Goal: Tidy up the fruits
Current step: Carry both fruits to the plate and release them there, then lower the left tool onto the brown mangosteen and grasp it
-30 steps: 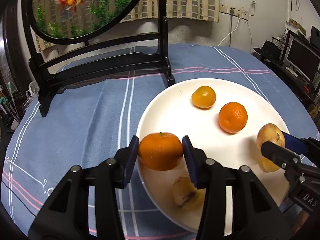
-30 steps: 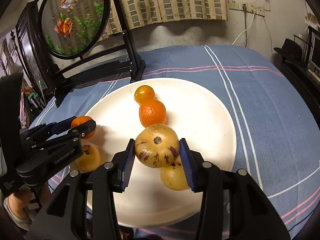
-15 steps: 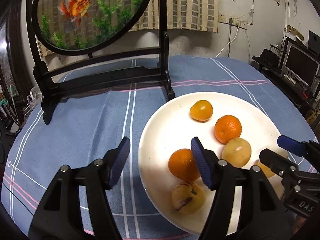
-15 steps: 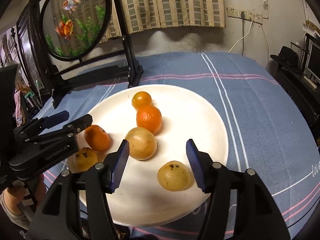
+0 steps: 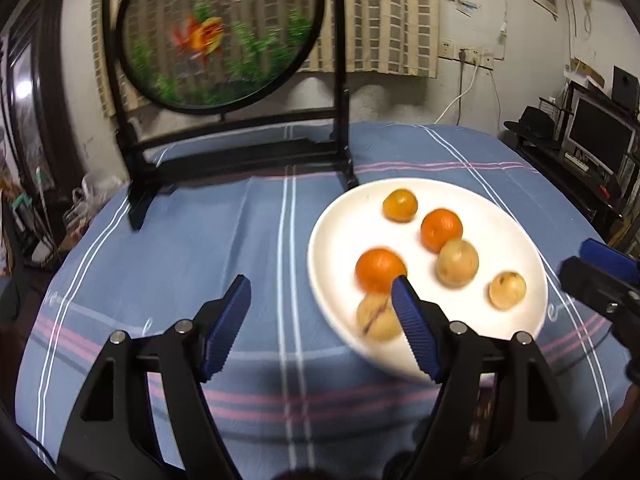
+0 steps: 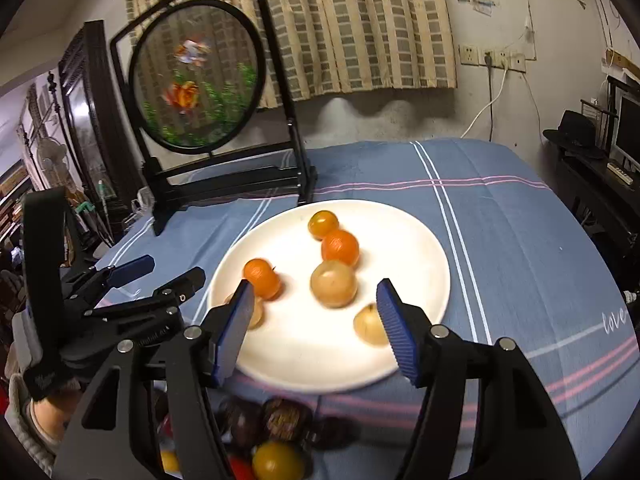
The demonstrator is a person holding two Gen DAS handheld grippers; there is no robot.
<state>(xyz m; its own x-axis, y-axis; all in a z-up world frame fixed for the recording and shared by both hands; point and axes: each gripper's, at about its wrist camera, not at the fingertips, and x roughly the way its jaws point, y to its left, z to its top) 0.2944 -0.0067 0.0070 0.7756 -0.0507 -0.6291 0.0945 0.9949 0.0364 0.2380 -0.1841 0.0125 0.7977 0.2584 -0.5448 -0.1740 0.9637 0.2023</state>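
Both views are motion-blurred, so skin markings on the fruit are hard to read. In the left wrist view the left tongs (image 5: pixel 322 300) hang over the striped blue cloth (image 5: pixel 180 248) on the surface, their right pad covering part of a pale fruit (image 5: pixel 376 318) at the near rim of the white plate (image 5: pixel 332 216). Their jaws have just been opening and stand wide with nothing between them. The right tongs (image 6: pixel 314 306) have likewise just been opening, stand apart and hold nothing; their pads hide part of another pale fruit (image 6: pixel 370 324) on the right and one at the plate's left edge.

On the plate lie two oranges (image 5: pixel 380 270), a small yellow-orange fruit (image 5: pixel 400 205) at the far side, and the pale fruits. Below the right tongs, dark round fruits (image 6: pixel 286 420) and a yellow one sit cut off by the frame; what holds them cannot be told. A black stand with a round fish screen (image 5: pixel 218 36) rises behind the plate's far-left side.
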